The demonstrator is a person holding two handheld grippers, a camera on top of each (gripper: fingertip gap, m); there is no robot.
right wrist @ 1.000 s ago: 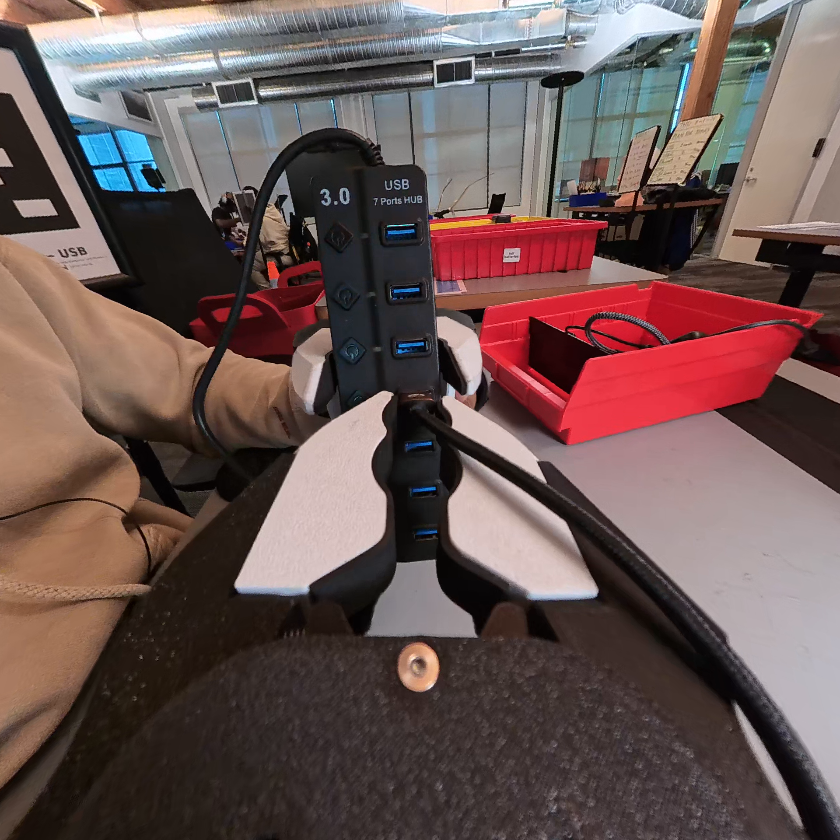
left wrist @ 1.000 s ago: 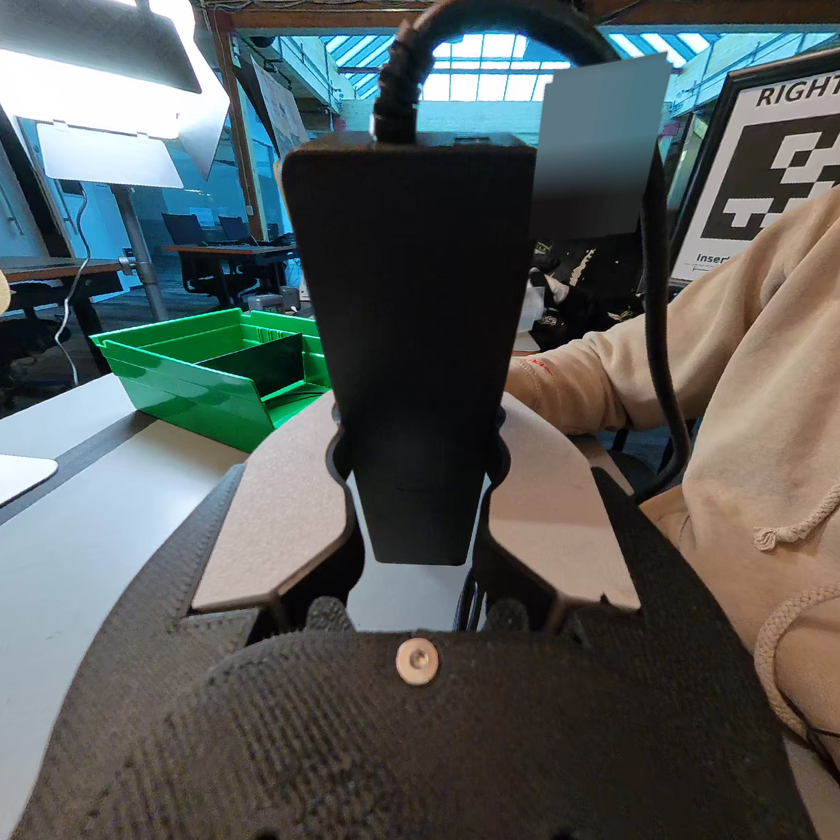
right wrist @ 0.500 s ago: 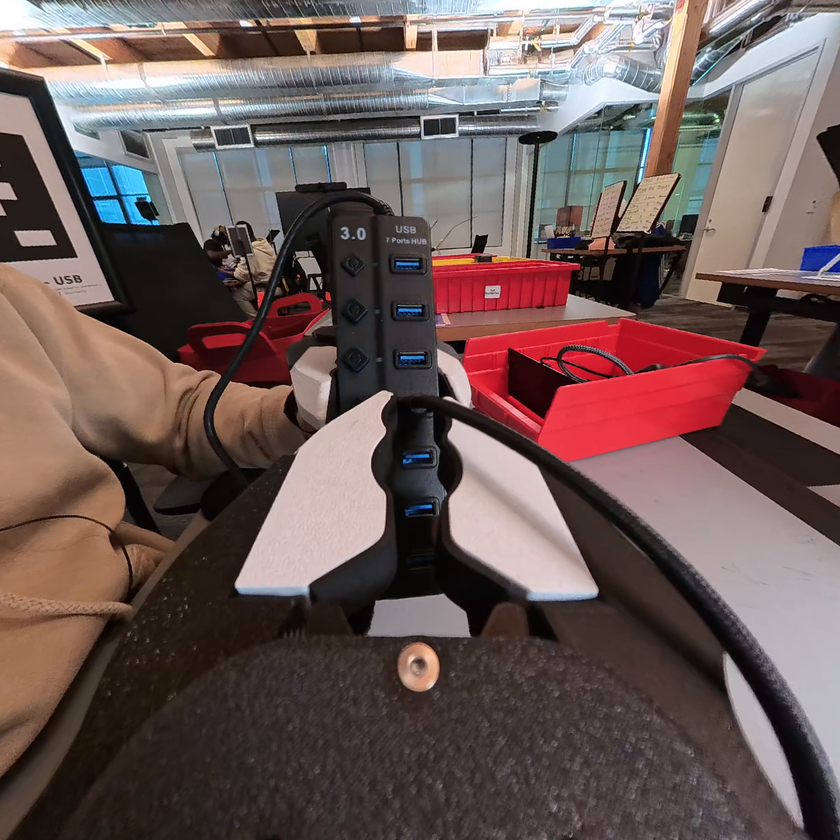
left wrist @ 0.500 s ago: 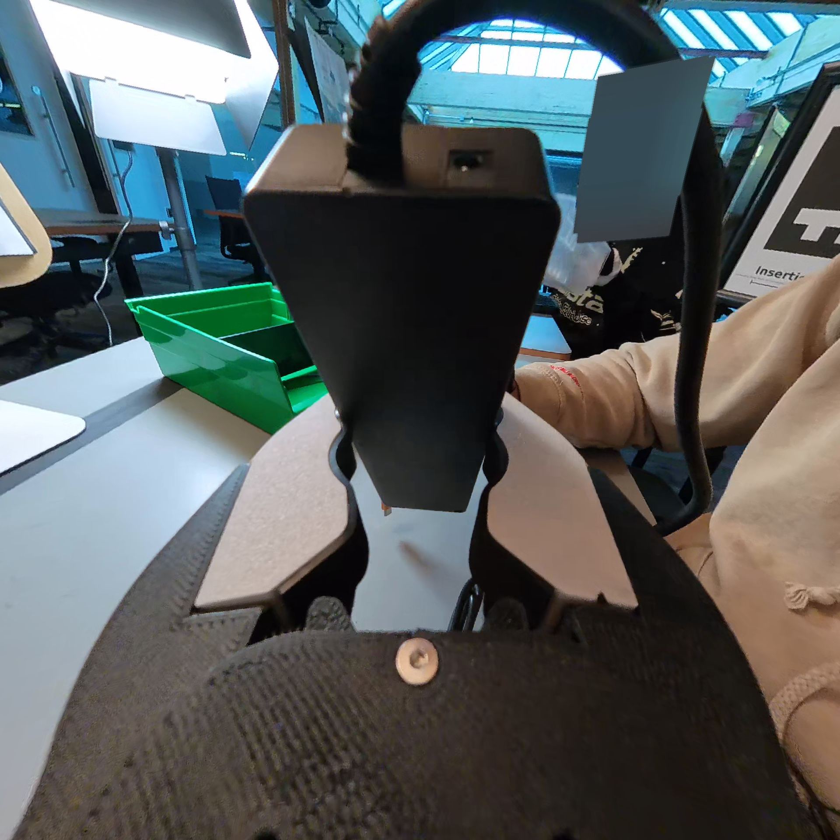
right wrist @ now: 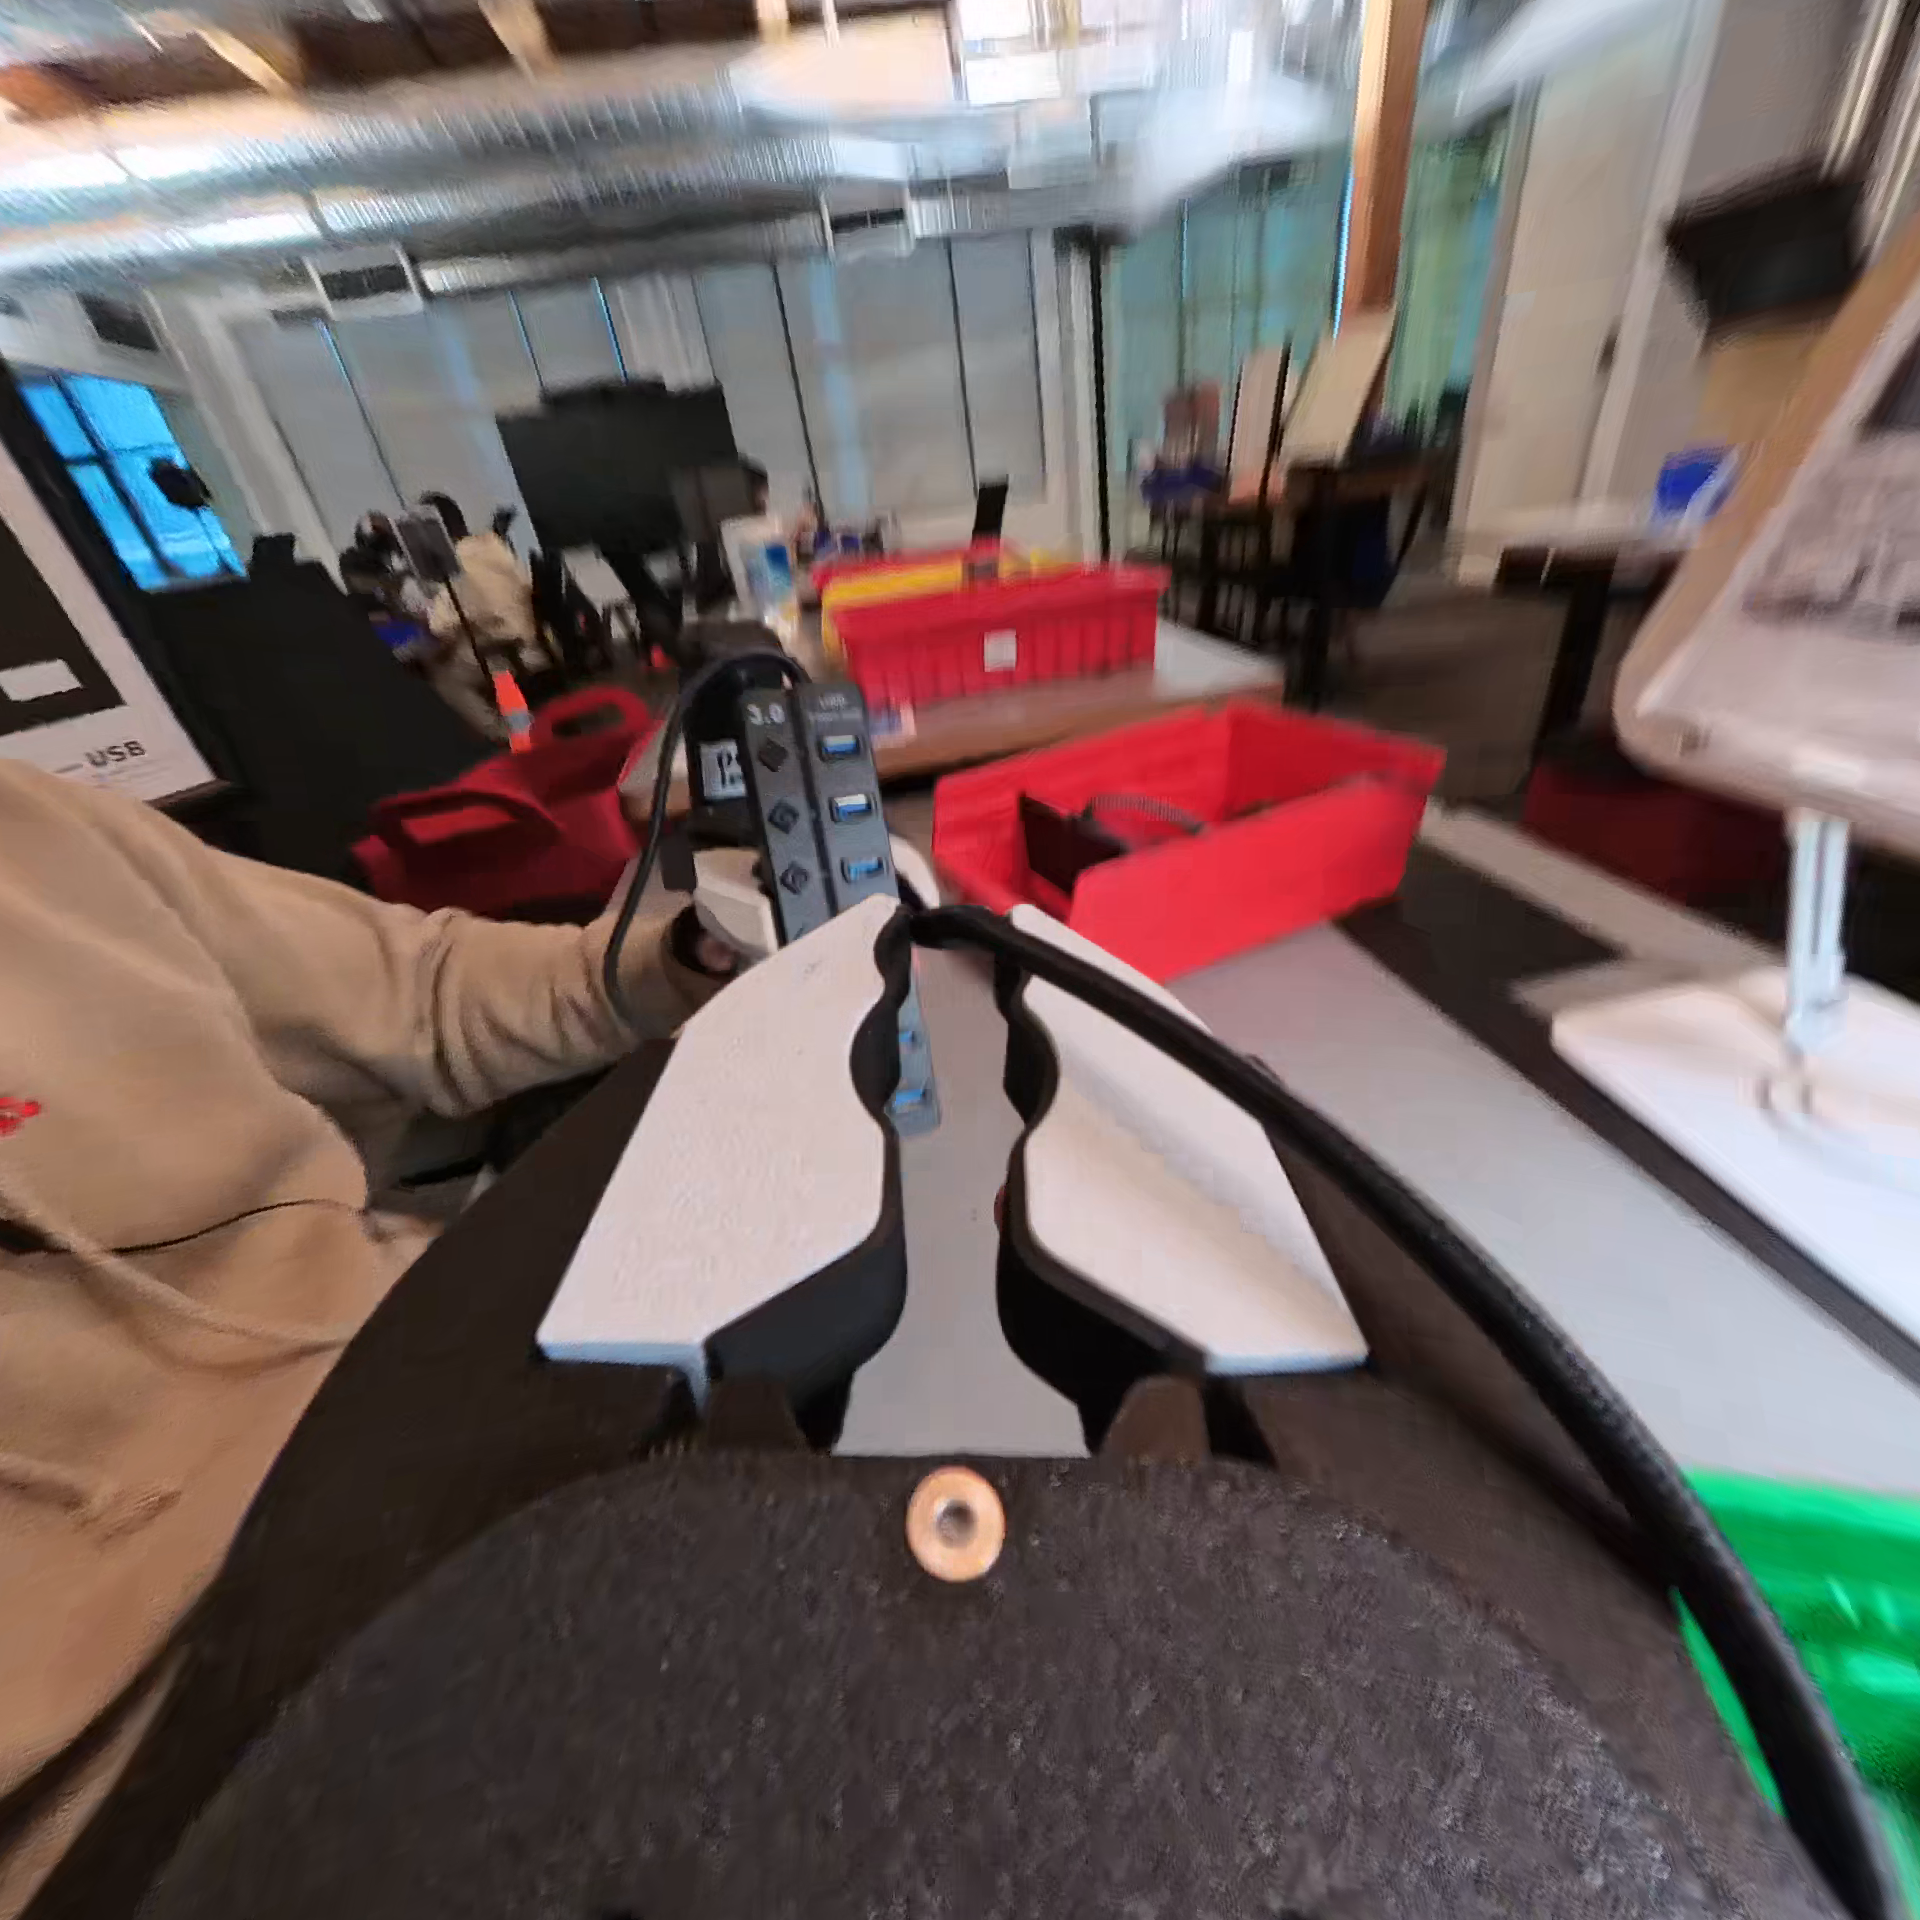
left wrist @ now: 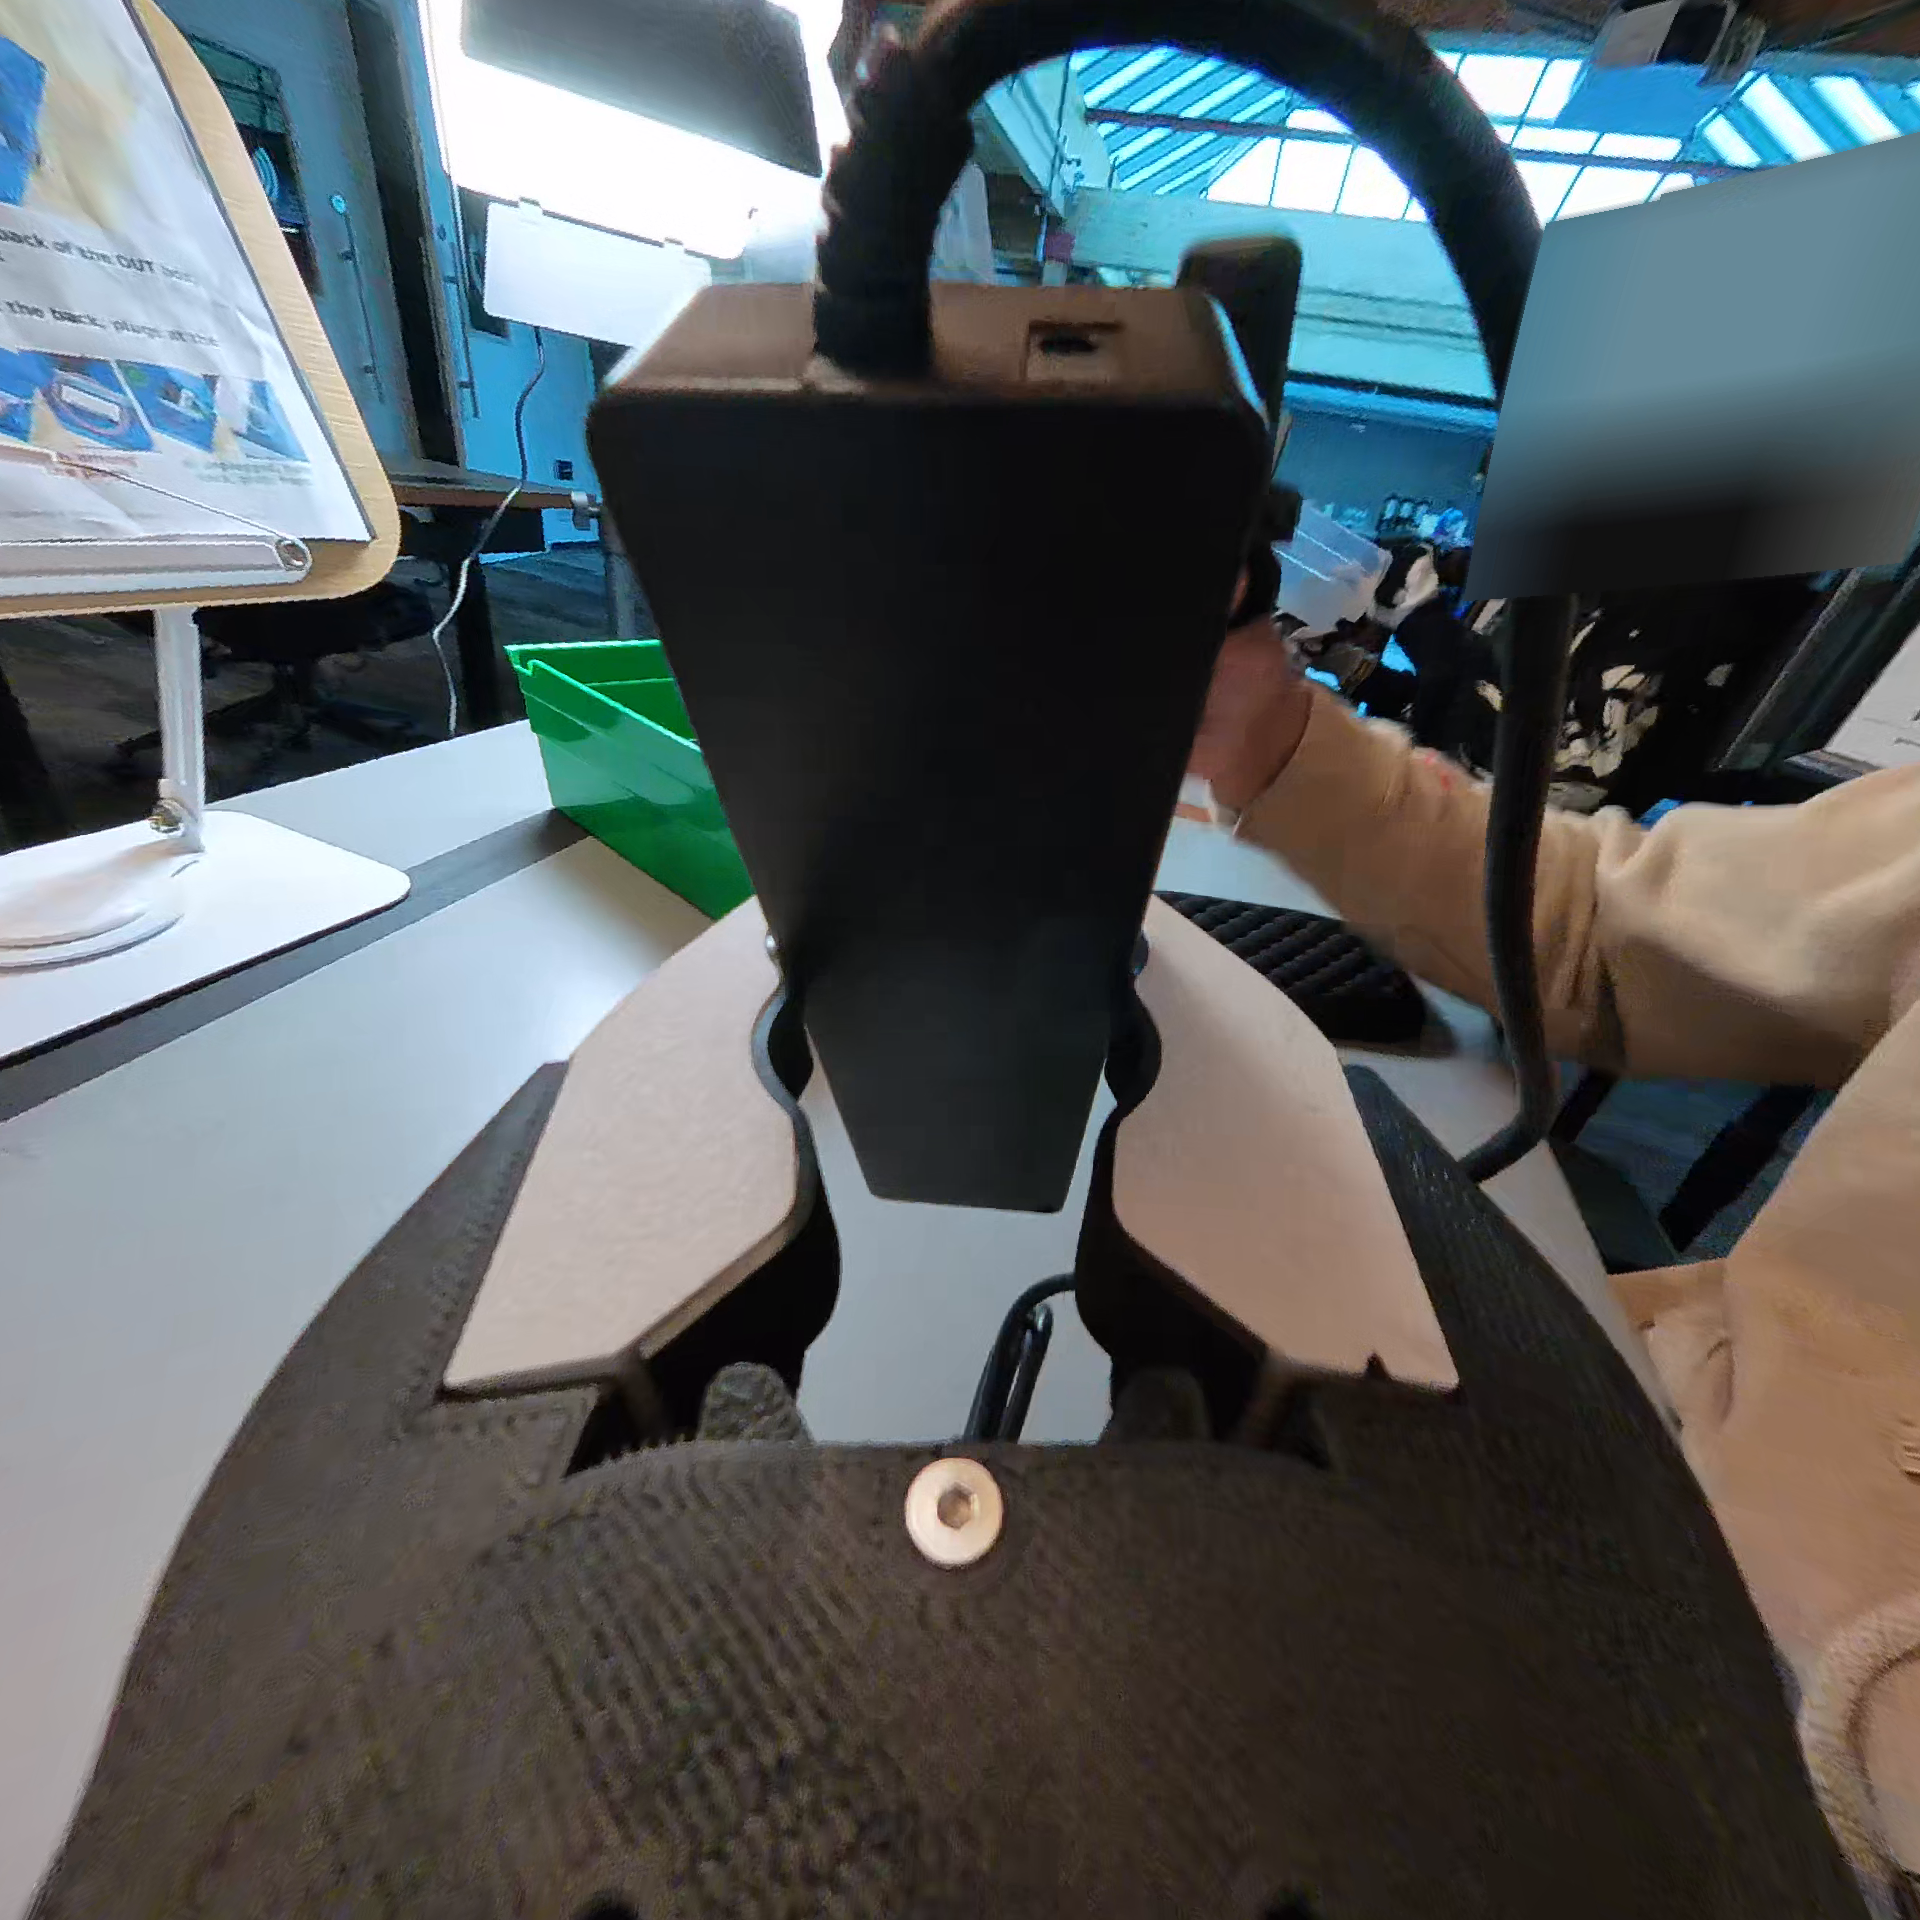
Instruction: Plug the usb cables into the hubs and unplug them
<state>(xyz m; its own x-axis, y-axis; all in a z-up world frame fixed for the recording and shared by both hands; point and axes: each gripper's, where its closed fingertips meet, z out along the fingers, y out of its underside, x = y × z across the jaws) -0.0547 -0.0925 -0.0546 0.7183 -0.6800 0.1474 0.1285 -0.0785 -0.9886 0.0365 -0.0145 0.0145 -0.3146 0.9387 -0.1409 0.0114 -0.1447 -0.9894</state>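
the left gripper (left wrist: 951, 1049) is clamping the hub (left wrist: 935, 727) upright so its ports face the right gripper (right wrist: 951, 966), which is pinching the usb cable (right wrist: 1299, 1122) just off them.

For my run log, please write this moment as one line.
left tool: shut on hub | right tool: shut on usb cable | plugged: cannot tell

In the right wrist view, bare grey surface (right wrist: 1455, 1164) runs ahead through the centre and right of the frame. A red bin (right wrist: 1195, 831) blocks the far middle, a white stand base (right wrist: 1756, 1101) the right edge, and a green bin (right wrist: 1849, 1621) the lower right. A black cable (right wrist: 1299, 1122) crosses the right side.
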